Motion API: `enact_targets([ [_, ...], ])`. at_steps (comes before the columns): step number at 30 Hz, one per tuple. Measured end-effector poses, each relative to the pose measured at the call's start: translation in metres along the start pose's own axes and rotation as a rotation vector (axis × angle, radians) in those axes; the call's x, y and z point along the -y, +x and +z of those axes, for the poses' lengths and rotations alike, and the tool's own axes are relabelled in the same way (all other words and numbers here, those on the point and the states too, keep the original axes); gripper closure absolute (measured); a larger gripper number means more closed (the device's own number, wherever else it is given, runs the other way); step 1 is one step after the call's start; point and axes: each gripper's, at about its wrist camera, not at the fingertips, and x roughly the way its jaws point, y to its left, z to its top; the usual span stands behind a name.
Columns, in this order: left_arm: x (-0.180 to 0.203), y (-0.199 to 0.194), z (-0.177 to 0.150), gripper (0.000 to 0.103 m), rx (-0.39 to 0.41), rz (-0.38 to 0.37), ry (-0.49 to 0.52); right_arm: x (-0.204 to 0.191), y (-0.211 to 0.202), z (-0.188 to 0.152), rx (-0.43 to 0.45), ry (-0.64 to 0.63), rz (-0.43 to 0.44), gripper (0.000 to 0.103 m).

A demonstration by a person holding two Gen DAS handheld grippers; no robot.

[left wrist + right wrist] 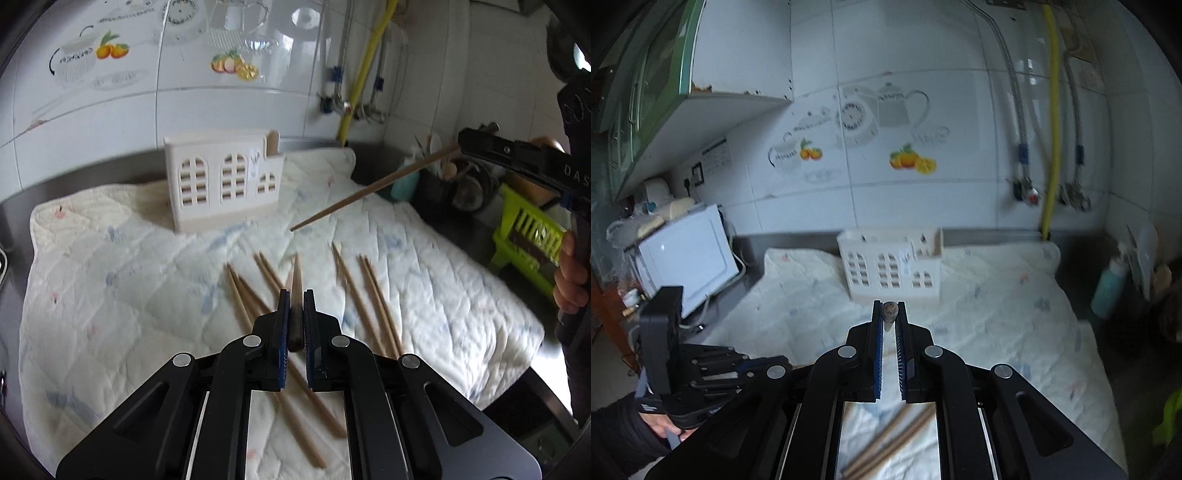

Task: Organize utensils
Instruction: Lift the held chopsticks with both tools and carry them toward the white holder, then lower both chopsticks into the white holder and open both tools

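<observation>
My left gripper (295, 299) is shut on one wooden chopstick (296, 284), held above several loose chopsticks (373, 299) on the quilted cloth (122, 280). My right gripper (889, 306) is shut on another chopstick (888, 309), seen end-on; in the left wrist view this chopstick (373, 188) slants down-left from the right gripper (461, 144) in the air. The cream utensil holder (221, 181) with arched cut-outs stands at the back of the cloth, beyond both grippers; it also shows in the right wrist view (892, 267).
A tiled wall (221, 110) with a yellow pipe (365, 70) lies behind. A green rack (528, 232) and teal bottle (1108, 288) sit at the right. A white microwave (687, 254) stands at the left. The left gripper body (665, 354) shows lower left.
</observation>
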Motion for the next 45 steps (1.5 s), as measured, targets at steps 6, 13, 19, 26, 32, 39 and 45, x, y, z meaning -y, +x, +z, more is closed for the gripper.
enact_targets([
  [6, -0.005, 0.001, 0.029, 0.097, 0.037, 0.021, 0.025, 0.008, 0.015, 0.046, -0.004, -0.027, 0.025, 0.097],
  [13, -0.016, 0.002, 0.070, 0.097, 0.062, 0.033, 0.029, 0.017, 0.039, 0.090, -0.015, -0.055, 0.014, 0.097],
  [19, -0.025, -0.012, 0.119, 0.098, 0.127, 0.064, 0.053, 0.024, 0.058, 0.123, 0.001, -0.080, -0.042, 0.097],
  [26, -0.032, -0.024, 0.168, 0.098, 0.179, 0.113, 0.096, 0.034, 0.102, 0.142, -0.085, -0.107, -0.093, 0.097],
  [32, -0.034, -0.038, 0.222, 0.098, 0.279, 0.169, 0.133, 0.038, 0.133, 0.139, -0.149, -0.128, -0.096, 0.097],
  [39, -0.046, -0.028, 0.271, 0.098, 0.376, 0.221, 0.120, 0.044, 0.151, 0.136, -0.161, -0.127, -0.095, 0.097],
  [45, -0.067, 0.011, 0.280, 0.098, 0.378, 0.248, 0.073, 0.049, 0.163, 0.132, -0.166, -0.129, -0.094, 0.097],
])
